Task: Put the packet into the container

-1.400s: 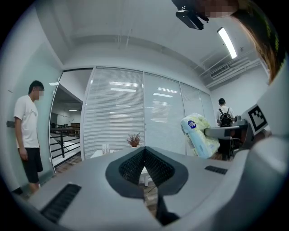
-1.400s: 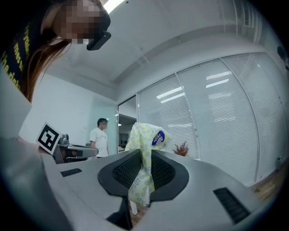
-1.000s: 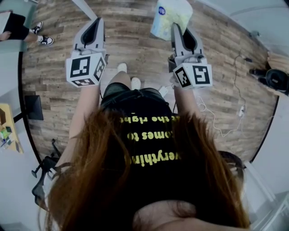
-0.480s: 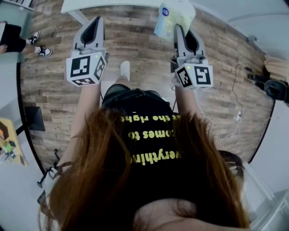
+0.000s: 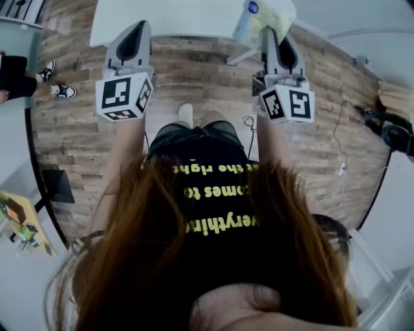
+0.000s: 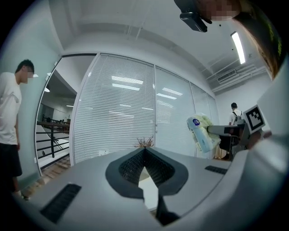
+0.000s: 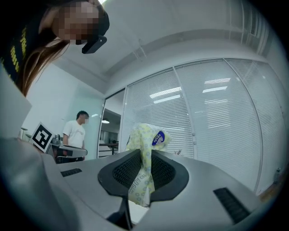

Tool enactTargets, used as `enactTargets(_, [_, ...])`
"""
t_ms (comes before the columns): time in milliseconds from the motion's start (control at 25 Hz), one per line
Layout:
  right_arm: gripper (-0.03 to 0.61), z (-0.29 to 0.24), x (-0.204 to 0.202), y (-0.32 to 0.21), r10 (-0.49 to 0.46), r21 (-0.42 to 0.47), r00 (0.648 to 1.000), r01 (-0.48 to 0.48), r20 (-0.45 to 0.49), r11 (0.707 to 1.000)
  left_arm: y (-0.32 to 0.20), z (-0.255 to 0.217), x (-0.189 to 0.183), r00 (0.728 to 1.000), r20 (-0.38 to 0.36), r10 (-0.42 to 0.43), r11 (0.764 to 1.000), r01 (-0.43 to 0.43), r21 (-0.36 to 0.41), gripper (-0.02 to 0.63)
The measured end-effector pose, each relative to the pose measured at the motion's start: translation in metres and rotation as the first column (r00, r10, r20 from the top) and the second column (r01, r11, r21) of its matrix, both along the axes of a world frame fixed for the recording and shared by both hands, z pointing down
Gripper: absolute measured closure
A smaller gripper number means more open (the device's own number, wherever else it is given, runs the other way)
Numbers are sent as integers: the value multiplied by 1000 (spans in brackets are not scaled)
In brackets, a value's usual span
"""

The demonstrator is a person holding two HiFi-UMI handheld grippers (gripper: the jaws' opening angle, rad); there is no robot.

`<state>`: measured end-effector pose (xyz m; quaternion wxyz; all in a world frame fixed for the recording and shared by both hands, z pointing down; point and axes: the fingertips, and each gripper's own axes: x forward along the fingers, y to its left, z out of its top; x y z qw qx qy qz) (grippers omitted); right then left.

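A pale yellow patterned packet with a blue round label is pinched upright in my right gripper, which is shut on its lower part. In the right gripper view the packet sticks up between the ribbed pads of the right gripper. My left gripper is held level beside it, shut with nothing in it; its pads meet at the tip in the left gripper view, where the packet shows to the right. No container is in view.
A white table lies ahead at the head view's top, over a wood-plank floor. A person in a white shirt stands at the left; another person stands far right. Cables trail on the floor at the right.
The person carrying the grippers has stepped forward: the white table has come into view at the top. The packet stays in the right gripper; both grippers keep their pose.
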<state>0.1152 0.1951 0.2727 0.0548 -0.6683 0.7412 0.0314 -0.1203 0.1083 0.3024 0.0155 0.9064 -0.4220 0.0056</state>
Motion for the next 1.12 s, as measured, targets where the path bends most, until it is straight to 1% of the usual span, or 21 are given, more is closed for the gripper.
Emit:
enactTargets(200, [509, 1, 6, -36, 5, -11, 1000, -5, 1, 1000, -34, 6, 3, 1000, 9, -3, 1000, 4, -19, 612])
enactTargets(360, [509, 11, 15, -69, -12, -23, 1000, 12, 22, 1000, -61, 16, 6, 999, 22, -23, 999, 24, -36, 612])
enactTargets(640, [509, 19, 27, -150, -100, -32, 994, 101, 44, 994, -119, 17, 15, 994, 32, -102, 994, 103, -37, 612])
enactTargets(840, [510, 13, 48, -215, -169, -26, 985, 170, 33, 985, -170, 7, 32, 984, 30, -174, 985, 174, -12, 613])
enactTargets(1000, [509, 15, 72, -256, -227, -41, 974, 227, 27, 973, -206, 8, 54, 976, 33, -216, 976, 217, -12, 612])
enactTargets(1120, [509, 21, 70, -279, -274, -70, 962, 274, 18, 959, -221, 7, 56, 970, 24, -242, 970, 242, -9, 613])
